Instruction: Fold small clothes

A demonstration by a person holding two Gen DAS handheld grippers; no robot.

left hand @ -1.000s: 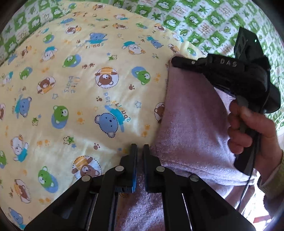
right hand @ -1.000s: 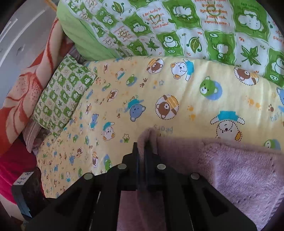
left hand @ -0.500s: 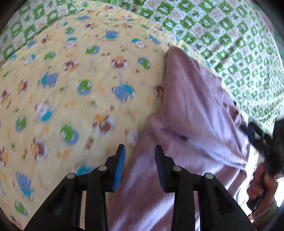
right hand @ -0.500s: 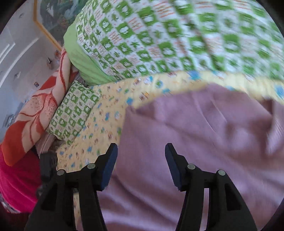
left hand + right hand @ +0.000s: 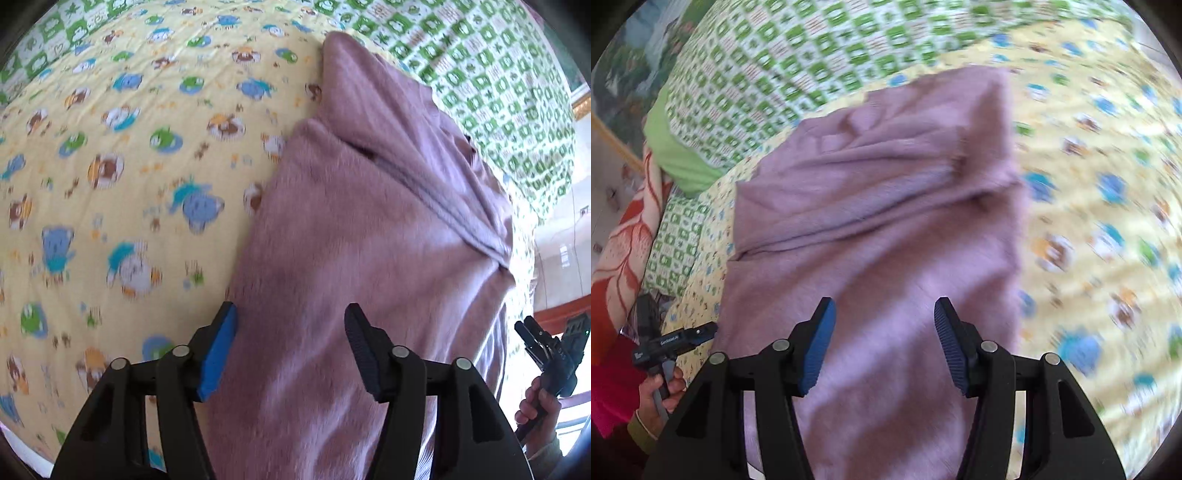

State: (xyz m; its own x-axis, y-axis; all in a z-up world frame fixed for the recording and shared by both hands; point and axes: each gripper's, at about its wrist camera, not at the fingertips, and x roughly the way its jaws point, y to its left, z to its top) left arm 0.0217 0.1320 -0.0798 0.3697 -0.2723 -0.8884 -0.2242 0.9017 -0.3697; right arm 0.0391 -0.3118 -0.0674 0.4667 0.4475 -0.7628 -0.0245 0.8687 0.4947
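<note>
Left wrist view: the left gripper (image 5: 291, 332) is standing with its jaws spread and nothing pinched, having just been opening, and the mauve garment (image 5: 369, 229) is lying loose below the gap rather than caught in it. Right wrist view is showing the same for the right gripper (image 5: 884, 328): jaws parted, released, the fleecy cloth beneath them untouched. Outward from the jaws, the garment is resting on the yellow bear-print sheet (image 5: 122, 155) of the bed, one layer already doubled over along a seam-like ridge, its far end reaching toward the green checked quilt (image 5: 798, 62). A fold looks just laid, so the step in hand is probably letting go and resetting. Next, each gripper is needing a fresh edge to pinch for the following fold, though blur is making the corners hard to pick out.
</note>
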